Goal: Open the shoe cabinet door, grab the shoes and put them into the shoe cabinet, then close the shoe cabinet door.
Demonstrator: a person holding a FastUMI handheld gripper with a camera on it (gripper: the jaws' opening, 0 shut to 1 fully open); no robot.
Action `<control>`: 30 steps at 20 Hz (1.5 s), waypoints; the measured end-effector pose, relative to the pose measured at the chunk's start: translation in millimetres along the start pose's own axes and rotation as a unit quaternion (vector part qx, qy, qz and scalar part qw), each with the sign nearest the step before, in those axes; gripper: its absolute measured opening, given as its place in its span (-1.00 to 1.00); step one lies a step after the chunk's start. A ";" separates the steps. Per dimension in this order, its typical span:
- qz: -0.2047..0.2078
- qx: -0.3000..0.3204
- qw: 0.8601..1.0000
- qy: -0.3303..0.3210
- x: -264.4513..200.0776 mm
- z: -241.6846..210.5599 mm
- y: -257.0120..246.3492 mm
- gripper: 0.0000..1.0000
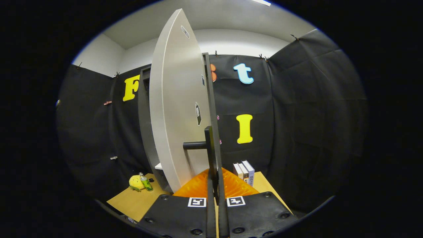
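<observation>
The shoe cabinet door, a pale grey panel, stands partly open and I see it nearly edge-on, with its dark edge running up just ahead of my fingers. Its black handle is a vertical bar on a short post sticking out of the grey face. My gripper is shut on the lower end of that handle, one finger on each side. Behind the door to the left stands the dark cabinet body, with a bit of white shelf showing at its foot.
The cabinet stands on a wooden table. A yellow plush toy and a small green bottle lie left of the cabinet. Three upright books stand on the table right of the door.
</observation>
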State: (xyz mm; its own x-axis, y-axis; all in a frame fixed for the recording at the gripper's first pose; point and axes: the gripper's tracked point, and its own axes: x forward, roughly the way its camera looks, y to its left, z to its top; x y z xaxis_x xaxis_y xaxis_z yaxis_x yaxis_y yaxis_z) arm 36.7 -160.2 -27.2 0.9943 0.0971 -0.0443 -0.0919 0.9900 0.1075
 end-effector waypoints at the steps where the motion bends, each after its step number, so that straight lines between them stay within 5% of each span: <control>1: 0.002 0.004 1.000 0.002 -0.5 -0.8 -4.4 -0.85; 7: 0.043 0.012 0.999 0.016 -12.3 -10.5 -11.3 -0.80; 12: -0.008 -0.002 1.000 0.003 -41.6 -12.9 -21.8 -0.75; 14: -0.031 -0.009 0.999 -0.008 -56.4 -9.1 -20.3 -0.55; 18: -0.077 -0.032 0.995 -0.046 -90.7 -3.9 -5.2 0.33; 23: -0.067 -0.052 0.996 -0.036 -115.7 -25.1 53.4 0.95; 30: -0.040 -0.023 0.998 0.039 -84.1 -114.2 121.2 0.99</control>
State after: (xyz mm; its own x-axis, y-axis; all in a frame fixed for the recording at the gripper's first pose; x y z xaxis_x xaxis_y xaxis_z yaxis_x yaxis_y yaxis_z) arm -64.3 -36.6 -124.0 0.9915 0.0239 -0.1278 -0.0170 0.9984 0.0543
